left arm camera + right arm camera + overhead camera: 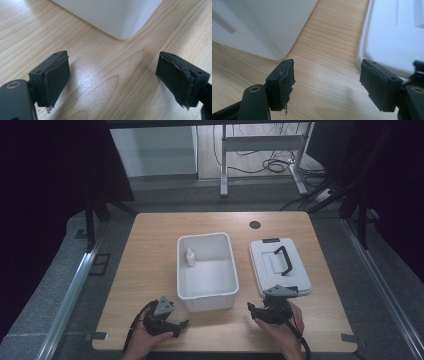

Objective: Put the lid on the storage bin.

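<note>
Bench point(150, 270): light wood top, rectangular, with a small dark round hole point(255, 224) near the middle of its far edge.

White bin point(207, 292): open-topped rectangular plastic tub, standing upright at the centre of the bench, long side running from near edge to far edge. In the left gripper view one lower corner of it point(120, 22) sits just ahead of the jaws; in the right gripper view its wall point(269, 27) fills the upper left.

White lid point(267, 265): flat rectangular lid with a black handle point(285, 260) across its top and black latches at its near and far ends. It lies flat on the bench, just to the right of the bin, a strip of bare wood between them. Its near edge point(387, 37) appears at the upper right of the right gripper view.

Left gripper point(181, 326): black, with a grey three-cornered plate on top, held in a hand point(145, 340) at the near edge of the bench, left of centre, close to the bin's near left corner. Jaws spread wide, released, nothing between them but bare wood.

Right gripper point(252, 307): black, held in the other hand point(282, 330) at the near edge, right of centre, by the lid's near end. Jaws spread wide, released, holding nothing.

Small bottle point(190, 257): white, capped, standing upright inside the bin against its left wall, towards the far end.
</note>
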Tool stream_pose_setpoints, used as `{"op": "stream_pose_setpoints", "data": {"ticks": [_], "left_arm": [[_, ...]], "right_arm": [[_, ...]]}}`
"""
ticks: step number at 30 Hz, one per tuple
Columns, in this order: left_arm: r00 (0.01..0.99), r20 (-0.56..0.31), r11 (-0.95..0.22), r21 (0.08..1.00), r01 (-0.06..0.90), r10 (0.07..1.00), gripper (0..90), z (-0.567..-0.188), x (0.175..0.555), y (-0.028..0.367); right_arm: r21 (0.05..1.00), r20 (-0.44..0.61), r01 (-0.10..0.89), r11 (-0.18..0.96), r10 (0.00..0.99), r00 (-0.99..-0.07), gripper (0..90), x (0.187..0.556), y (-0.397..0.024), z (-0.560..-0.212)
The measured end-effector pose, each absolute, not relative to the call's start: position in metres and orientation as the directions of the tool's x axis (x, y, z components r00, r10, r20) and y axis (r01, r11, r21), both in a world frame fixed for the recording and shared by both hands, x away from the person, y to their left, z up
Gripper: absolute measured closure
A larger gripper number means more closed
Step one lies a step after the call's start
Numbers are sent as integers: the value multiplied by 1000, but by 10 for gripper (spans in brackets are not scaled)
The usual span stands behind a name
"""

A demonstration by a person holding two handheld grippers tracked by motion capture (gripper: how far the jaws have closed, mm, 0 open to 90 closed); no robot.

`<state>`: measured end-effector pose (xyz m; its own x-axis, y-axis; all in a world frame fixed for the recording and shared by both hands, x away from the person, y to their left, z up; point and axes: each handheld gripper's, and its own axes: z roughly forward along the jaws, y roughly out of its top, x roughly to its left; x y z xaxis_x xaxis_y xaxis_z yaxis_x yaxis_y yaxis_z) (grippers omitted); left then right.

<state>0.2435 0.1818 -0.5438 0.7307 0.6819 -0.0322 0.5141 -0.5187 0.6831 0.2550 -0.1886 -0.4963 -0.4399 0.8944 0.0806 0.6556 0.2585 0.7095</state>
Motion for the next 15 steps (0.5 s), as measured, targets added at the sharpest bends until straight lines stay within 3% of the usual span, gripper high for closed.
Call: {"op": "stream_pose_setpoints", "data": {"ticks": [15], "left_arm": [[732, -30, -521, 682, 513, 681, 120, -544, 244, 182]], "right_arm": [[698, 94, 681, 222, 914, -394, 308, 269, -205, -482]]}}
